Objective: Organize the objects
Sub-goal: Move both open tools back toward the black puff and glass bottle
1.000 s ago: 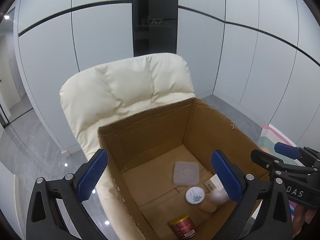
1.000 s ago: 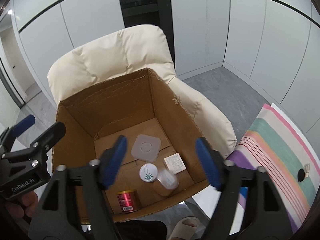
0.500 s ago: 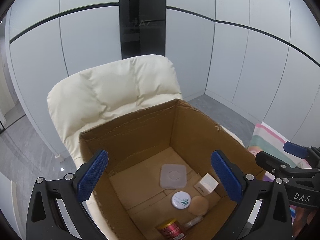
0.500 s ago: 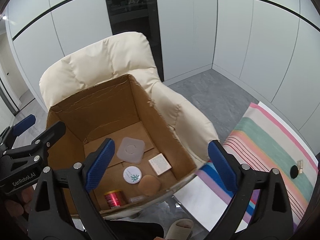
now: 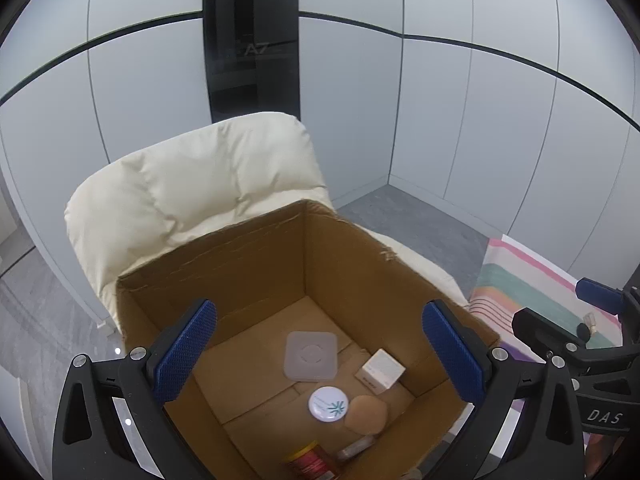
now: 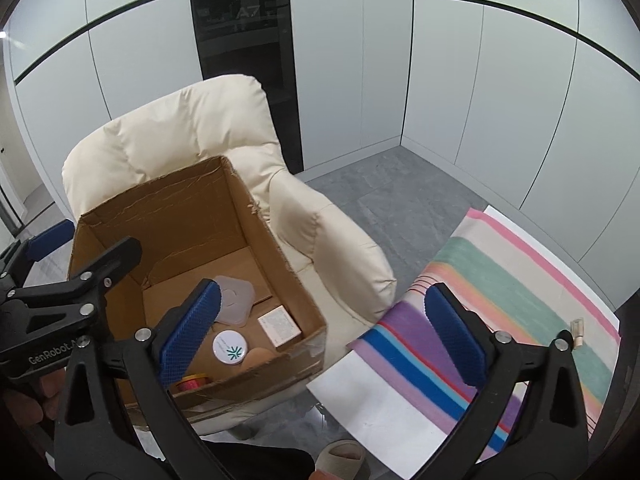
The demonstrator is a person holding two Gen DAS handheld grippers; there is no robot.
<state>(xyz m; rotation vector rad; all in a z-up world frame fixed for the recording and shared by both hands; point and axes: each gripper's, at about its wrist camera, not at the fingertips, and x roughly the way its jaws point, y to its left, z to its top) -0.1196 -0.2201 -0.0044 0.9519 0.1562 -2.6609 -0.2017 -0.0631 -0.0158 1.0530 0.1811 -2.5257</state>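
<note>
An open cardboard box (image 5: pixel 248 276) (image 6: pixel 200 208) stands on a cream armchair (image 5: pixel 192 184) (image 6: pixel 172 136). Inside lie a translucent square lid (image 5: pixel 311 355) (image 6: pixel 236 300), a small white carton (image 5: pixel 382 371) (image 6: pixel 279 326), a round white tin (image 5: pixel 328 404) (image 6: pixel 230 351), a tan round puff (image 5: pixel 366 413), a red can (image 5: pixel 310 462) (image 6: pixel 194 382) and a small tube (image 5: pixel 354 448). My left gripper (image 5: pixel 320 356) is open and empty above the box. My right gripper (image 6: pixel 320 336) is open and empty over the box's right corner. A small black thing and a small vial (image 6: pixel 576 326) lie on the striped cloth.
A striped cloth (image 6: pixel 500 300) (image 5: pixel 532 280) covers a white table to the right of the chair. Grey tiled floor (image 6: pixel 400 188) lies behind it. White wall panels and a dark glass cabinet (image 6: pixel 244 40) stand at the back. A slippered foot (image 6: pixel 344 456) shows at the bottom.
Both grippers have risen and drawn back from the box. The right one has swung right towards the striped cloth and its jaws have opened wider. A pale thing that sat on the puff no longer shows there.
</note>
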